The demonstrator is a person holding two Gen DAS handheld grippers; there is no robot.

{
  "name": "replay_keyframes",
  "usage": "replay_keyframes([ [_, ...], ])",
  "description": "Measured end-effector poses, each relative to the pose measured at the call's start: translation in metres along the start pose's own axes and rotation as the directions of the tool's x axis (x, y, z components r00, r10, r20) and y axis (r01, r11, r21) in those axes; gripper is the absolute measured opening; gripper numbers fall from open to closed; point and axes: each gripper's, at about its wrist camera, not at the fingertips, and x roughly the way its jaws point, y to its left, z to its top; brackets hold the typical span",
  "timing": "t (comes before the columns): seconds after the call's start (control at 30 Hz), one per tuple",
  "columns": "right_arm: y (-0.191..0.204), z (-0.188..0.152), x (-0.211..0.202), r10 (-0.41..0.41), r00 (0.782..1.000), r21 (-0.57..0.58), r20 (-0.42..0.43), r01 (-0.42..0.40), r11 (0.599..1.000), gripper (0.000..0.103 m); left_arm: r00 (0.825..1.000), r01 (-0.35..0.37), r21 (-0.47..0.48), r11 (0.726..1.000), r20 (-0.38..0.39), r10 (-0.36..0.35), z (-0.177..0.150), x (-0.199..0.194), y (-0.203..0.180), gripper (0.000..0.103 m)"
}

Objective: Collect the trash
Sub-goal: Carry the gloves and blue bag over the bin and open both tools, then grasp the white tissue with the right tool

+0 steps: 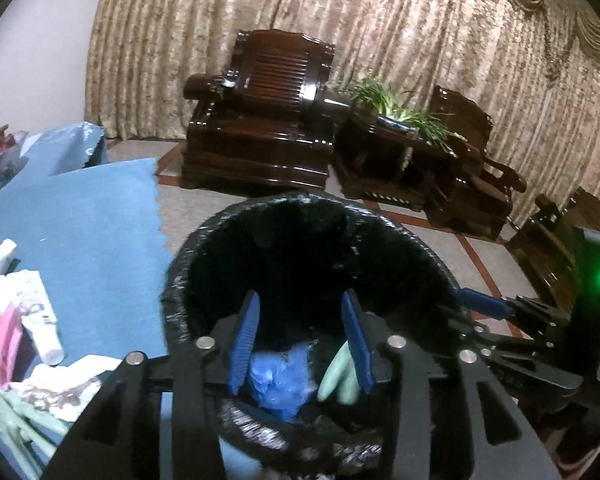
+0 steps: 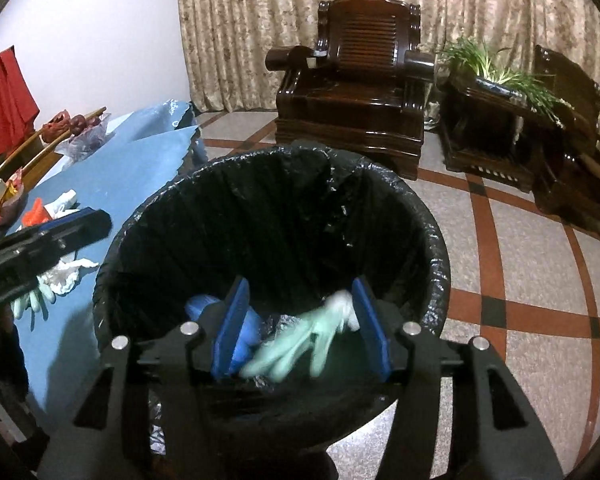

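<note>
A black-lined trash bin (image 1: 260, 216) (image 2: 436, 232) stands beside the blue-covered table. Both grippers hover over its mouth. My left gripper (image 1: 302, 340) is open and empty above a crumpled blue glove (image 1: 278, 384) in the bin. My right gripper (image 2: 302, 328) is open; a pale green glove (image 2: 296, 348) is blurred between its fingers, apart from both pads, over the bin. The green glove also shows in the left wrist view (image 1: 338, 372). More trash lies on the table: a white tube (image 1: 40, 316), crumpled tissue (image 1: 66, 380) (image 2: 66, 276), another green glove (image 1: 16, 428).
The blue tablecloth (image 1: 92, 220) (image 2: 140, 168) lies to the left with a pink item (image 1: 6, 340) and an orange item (image 2: 34, 214). Dark wooden armchairs (image 1: 260, 120) (image 2: 360, 80) and a plant stand (image 1: 388, 112) stand across the tiled floor.
</note>
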Motion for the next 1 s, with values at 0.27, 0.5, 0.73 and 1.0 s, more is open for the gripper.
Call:
replay_keyframes([
  [0.27, 0.024, 0.01, -0.018, 0.032, 0.997, 0.003, 0.07, -0.032, 0.999, 0.091, 0.979, -0.18, -0.016, 0.984, 0.093, 0.181, -0.011, -0.056, 0.038, 0.075],
  [0.5, 0.083, 0.03, -0.025, 0.154, 0.98, -0.041, 0.123, -0.15, 0.988, 0.095, 0.929, -0.341, -0.105, 0.934, 0.118, 0.352, -0.029, -0.114, 0.088, 0.083],
  [0.73, 0.154, 0.038, -0.019, 0.29, 0.952, -0.142, 0.102, -0.274, 0.951, 0.095, 0.868, -0.462, -0.18, 0.868, 0.108, 0.484, -0.048, -0.155, 0.139, 0.083],
  [1.0, 0.23, 0.033, -0.005, 0.388, 0.921, -0.267, 0.041, -0.364, 0.892, 0.095, 0.838, -0.512, -0.232, 0.827, 0.078, 0.54, -0.067, -0.17, 0.174, 0.083],
])
